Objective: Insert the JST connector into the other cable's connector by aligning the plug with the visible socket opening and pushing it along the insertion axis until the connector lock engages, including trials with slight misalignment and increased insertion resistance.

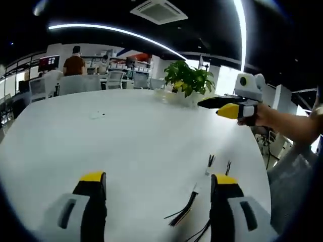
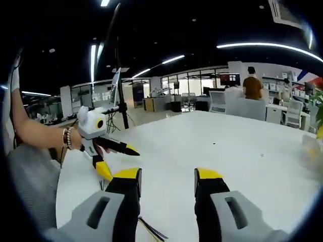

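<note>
My left gripper [image 1: 156, 189] stands with its jaws spread wide, holding nothing and touching nothing. My right gripper [image 2: 166, 181] is likewise parted, its jaws empty above the white worktop [image 1: 126, 136]. The two cables [image 1: 194, 201] lie on the worktop just inside my left gripper's right-hand jaw, their small connectors [image 1: 211, 161] pointing away from me; the dark wires run out of the view's lower edge, and the connector detail is too small to make out. In the right gripper view only a few wire ends [image 2: 151, 233] show below my jaws. A potted plant [image 1: 189, 78] stands at the worktop's far edge. Beyond are office desks, chairs and a standing person [image 2: 251, 85].
</note>
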The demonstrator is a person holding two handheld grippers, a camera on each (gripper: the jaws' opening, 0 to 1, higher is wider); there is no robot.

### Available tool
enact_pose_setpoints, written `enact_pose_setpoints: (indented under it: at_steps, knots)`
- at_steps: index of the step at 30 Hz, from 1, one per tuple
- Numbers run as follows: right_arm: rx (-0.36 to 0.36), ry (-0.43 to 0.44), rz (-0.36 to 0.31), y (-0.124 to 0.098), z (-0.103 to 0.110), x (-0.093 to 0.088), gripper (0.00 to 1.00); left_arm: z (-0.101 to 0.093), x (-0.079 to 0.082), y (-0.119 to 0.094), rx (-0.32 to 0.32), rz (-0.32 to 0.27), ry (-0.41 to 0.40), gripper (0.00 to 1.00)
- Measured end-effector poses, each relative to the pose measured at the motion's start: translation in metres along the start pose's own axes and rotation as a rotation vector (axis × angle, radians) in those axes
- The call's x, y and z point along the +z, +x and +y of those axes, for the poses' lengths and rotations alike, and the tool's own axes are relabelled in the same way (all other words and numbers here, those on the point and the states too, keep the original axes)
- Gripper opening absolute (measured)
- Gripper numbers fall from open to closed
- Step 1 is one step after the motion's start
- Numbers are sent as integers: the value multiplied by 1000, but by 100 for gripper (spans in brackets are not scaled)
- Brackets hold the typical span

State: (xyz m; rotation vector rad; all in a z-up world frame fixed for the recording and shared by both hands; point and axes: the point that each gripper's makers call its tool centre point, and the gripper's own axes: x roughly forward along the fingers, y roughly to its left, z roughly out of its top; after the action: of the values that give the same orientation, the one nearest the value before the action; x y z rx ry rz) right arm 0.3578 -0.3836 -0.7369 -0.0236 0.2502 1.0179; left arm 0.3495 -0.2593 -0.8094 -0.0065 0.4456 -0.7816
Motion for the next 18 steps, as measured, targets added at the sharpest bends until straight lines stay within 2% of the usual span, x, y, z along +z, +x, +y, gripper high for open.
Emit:
enact_pose_setpoints:
  at_steps: [4,6,8,9,13,16,18]
  knots:
    - [71,-55,7,3,7,-8,35,-2,6,2,-27,-69,-5,82]
    - [106,-54,19,4,11,-14,32,-3,7,3,-40,-92,-14,80]
    - [120,-49,43,5,11,-24,32,-3,4,5,-41,-95,8,75]
    - [125,-18,54,7,9,-29,31,-3,3,6,-43,-92,11,74]
    - [158,-11,72,9,10,-41,31,-11,1,9,-90,-107,27,74]
    - [199,-42,92,12,17,-48,31,-22,4,11,-145,-143,46,72]
    - [233,-67,120,13,22,-55,28,-26,0,13,-165,-124,44,68]
